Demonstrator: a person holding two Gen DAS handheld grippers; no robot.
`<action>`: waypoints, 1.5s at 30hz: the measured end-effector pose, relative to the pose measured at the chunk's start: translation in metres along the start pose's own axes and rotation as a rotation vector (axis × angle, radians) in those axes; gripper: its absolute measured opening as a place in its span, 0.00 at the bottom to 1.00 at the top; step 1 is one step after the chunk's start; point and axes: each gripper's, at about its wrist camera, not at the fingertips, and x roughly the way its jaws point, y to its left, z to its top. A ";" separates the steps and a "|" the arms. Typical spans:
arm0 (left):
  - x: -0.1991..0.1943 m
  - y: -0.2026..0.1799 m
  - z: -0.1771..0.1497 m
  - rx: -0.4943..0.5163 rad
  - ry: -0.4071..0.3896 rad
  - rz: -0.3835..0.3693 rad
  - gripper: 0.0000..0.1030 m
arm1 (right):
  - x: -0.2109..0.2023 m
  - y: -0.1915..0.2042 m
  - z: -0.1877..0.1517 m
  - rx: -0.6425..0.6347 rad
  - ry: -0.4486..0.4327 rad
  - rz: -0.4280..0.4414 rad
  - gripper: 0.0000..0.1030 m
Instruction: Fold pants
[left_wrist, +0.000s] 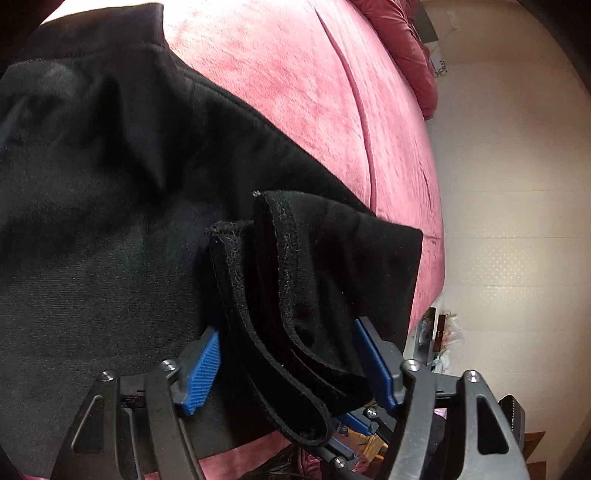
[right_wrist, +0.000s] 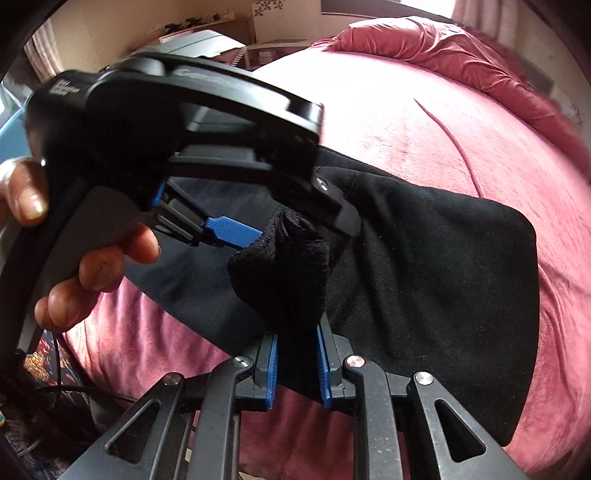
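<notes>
**Desk:** Tongs first. What are both pairs doing?

**Photographer:** Left gripper (left_wrist: 286, 363) stands spread, its blue pads (left_wrist: 203, 373) clear of the cloth; a bunched hem of the black pants (left_wrist: 110, 221) hangs loosely between them, unpressed. Right gripper (right_wrist: 297, 363) has its pads nearly together, pinching a wad of the same fabric that rises just ahead of its fingertips.

**Desk:** And the pants themselves?

**Photographer:** Beyond the tips of both tongs, spread across the pink bedspread (left_wrist: 314, 92). From the right wrist the folded panel lies ahead and off to the right side. The left tongs cross that view just above the wad, with the person's hand (right_wrist: 74, 266) on the handle.

**Desk:** What could go wrong?

**Photographer:** My judgement: with the left pads apart, the hem can slide out and drop crooked, spoiling the fold's edge. The right grip holds a lump, not a flat edge, so pulling may drag hidden layers and wrinkle the panel beneath. The two tools sit close; they could knock together.
</notes>
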 end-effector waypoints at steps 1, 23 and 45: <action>0.002 0.000 0.001 0.001 -0.004 0.010 0.44 | 0.002 0.002 0.000 0.004 -0.001 0.000 0.21; -0.068 -0.144 0.014 0.323 -0.213 -0.161 0.15 | -0.075 -0.146 -0.131 0.707 -0.024 -0.029 0.69; -0.067 0.038 -0.030 0.068 -0.138 0.057 0.14 | -0.023 -0.139 -0.106 0.698 0.047 -0.200 0.69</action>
